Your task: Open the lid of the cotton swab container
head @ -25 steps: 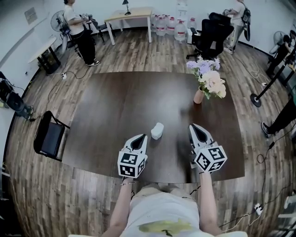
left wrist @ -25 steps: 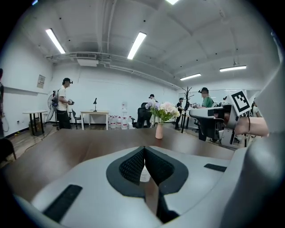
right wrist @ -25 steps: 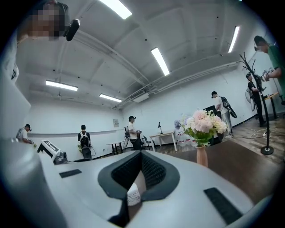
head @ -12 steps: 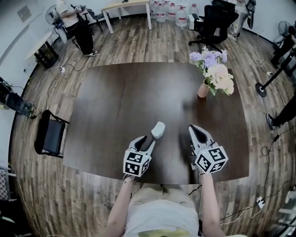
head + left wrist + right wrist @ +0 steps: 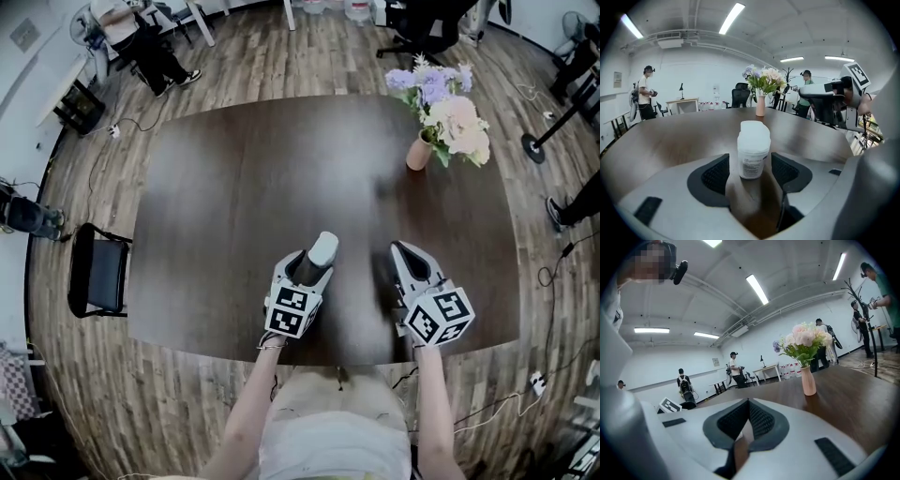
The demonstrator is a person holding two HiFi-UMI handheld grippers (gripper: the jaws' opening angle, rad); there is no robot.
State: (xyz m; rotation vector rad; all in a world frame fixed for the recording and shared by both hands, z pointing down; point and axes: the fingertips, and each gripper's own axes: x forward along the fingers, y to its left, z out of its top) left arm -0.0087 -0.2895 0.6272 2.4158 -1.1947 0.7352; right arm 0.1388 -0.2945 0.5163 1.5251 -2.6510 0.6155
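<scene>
Standing upright on the table [image 5: 234, 187], the container [image 5: 753, 150] sits between the left gripper's [image 5: 312, 265] jaws, which have just been opening wide, clear of its sides. Nearby, the right gripper's [image 5: 405, 251] jaws are closed together, empty.

- left gripper [image 5: 309, 265] is closing in on the cotton swab container [image 5: 752, 150], no longer hanging back from it
- its jaws are opening up, straddling the container without pressing

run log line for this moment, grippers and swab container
left gripper: open, jaws just been opening, cotton swab container upright on table between them, untouched | right gripper: shut, empty | lid: on
</scene>
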